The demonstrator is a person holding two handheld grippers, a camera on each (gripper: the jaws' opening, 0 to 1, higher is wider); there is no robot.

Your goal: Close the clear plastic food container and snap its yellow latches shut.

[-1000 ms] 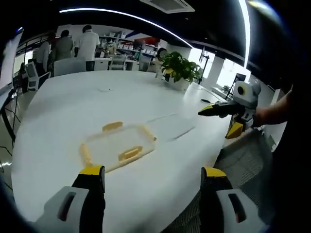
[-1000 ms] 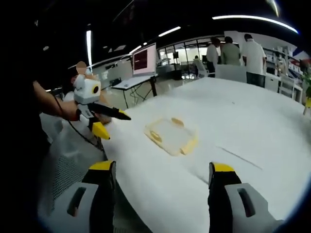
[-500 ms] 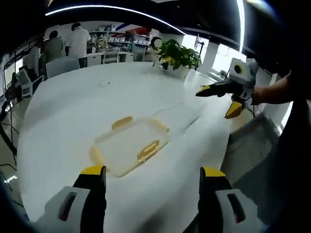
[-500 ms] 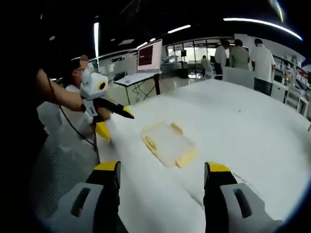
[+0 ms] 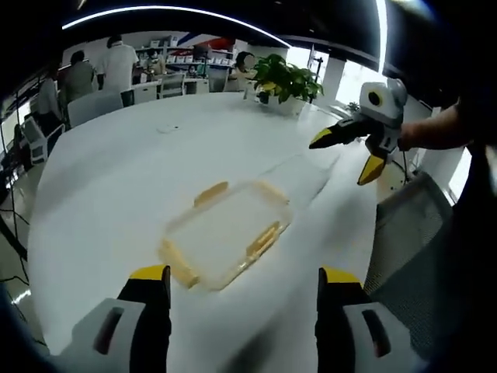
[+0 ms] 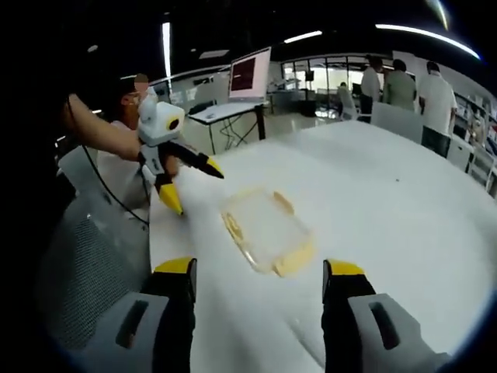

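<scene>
Both grippers, left [image 5: 237, 311] and right [image 6: 260, 303], we hold spread and empty above the table [image 5: 101, 179], container [image 5: 227, 231] just ahead between them, likely lined up for its 4 yellow latches [image 5: 264, 237].

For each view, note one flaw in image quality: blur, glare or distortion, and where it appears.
Left gripper view: fisheye bends the white table edge into a curve; the window behind the potted plant is blown out; the clear container looks slightly soft. Right gripper view: the container is motion-blurred, its yellow latches smeared; ceiling light strips flare and curve.
</scene>
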